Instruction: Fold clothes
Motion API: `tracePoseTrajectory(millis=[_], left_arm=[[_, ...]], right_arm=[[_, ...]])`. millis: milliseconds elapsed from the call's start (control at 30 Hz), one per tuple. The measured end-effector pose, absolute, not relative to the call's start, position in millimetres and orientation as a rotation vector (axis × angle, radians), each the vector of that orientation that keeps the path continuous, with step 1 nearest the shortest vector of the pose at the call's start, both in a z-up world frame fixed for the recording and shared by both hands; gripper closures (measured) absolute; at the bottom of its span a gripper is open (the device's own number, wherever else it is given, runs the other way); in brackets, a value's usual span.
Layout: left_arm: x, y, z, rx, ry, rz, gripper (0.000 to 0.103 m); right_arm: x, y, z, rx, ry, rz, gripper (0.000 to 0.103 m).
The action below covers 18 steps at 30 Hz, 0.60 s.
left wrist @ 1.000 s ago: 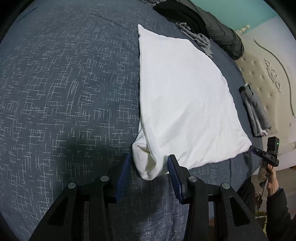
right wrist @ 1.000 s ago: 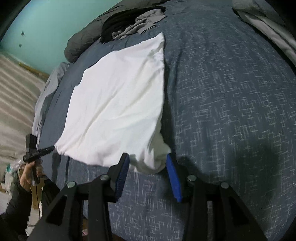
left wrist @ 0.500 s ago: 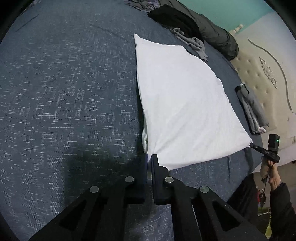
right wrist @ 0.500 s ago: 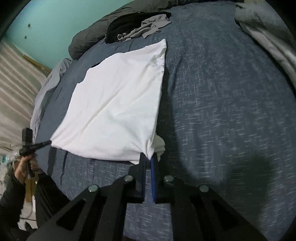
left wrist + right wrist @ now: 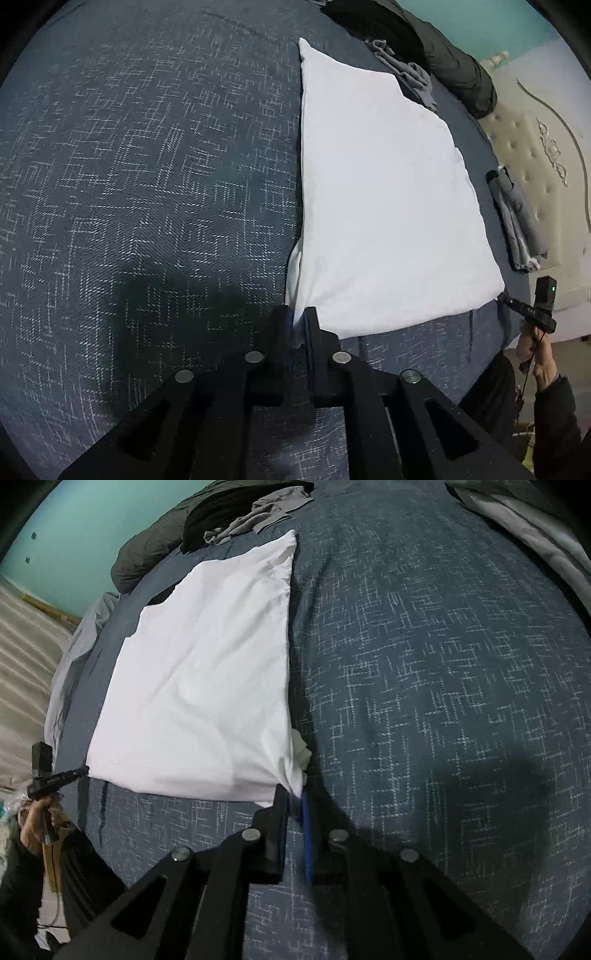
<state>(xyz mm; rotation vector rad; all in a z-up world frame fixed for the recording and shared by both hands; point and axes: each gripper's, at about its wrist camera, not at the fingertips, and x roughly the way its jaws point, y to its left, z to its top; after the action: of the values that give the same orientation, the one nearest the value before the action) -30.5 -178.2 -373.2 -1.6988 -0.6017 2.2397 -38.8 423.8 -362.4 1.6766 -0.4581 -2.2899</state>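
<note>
Between the left tongs (image 5: 298, 320), a near corner of the white garment (image 5: 384, 206) sits pinched, though the jaws are easing apart. Right tongs (image 5: 294, 802) grip the other near corner, jaws likewise opening, cloth between them. Garment lies flat on the blue bed (image 5: 147, 177), stretching away ahead of both tongs. Beyond its far end: dark and grey clothes (image 5: 243, 520), heaped.

Bed (image 5: 147, 184) surface: dark blue cover with fine white crosshatch pattern. 1 white folded garment (image 5: 380, 206) lies flat on it. Gray crumpled garment (image 5: 410, 77) and black clothing (image 5: 369, 22) lie beyond. Folded gray stack (image 5: 517, 225) lies near the headboard.
</note>
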Motion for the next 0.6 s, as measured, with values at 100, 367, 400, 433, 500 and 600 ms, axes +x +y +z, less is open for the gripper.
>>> tracePoseTrajectory(millis=[100,367,400,433,500,600], left_arm=[[-24.2,-181.1,-363.3,-1.667,-0.624,2.264,0.080],[-13.1,-183.9,-347.2,-1.616,-0.690,2.320,0.056],[-12.9,-183.1,-348.1,-1.619,-0.699,2.318,0.055],[-12.7,-182.4,-348.9,-1.621,-0.707,2.316,0.054],[-10.0,-182.8,-352.4,-1.620,-0.733,2.314,0.053],[-10.9,-181.0,-357.7,-1.622,-0.775,2.310,0.049]], right_arm=[[-34.8,421.3,-346.9,1.682,-0.408,-2.357,0.072],[-35.3,363.2,-279.9,1.461,-0.359,-2.466,0.071],[-38.7,345.0,-276.7,1.442,-0.364,-2.440,0.071],[-43.8,327.7,-276.2,1.439,-0.363,-2.409,0.071],[-51.3,292.6,-281.7,1.454,-0.355,-2.346,0.071],[-61.1,242.5,-298.3,1.484,-0.309,-2.270,0.071]])
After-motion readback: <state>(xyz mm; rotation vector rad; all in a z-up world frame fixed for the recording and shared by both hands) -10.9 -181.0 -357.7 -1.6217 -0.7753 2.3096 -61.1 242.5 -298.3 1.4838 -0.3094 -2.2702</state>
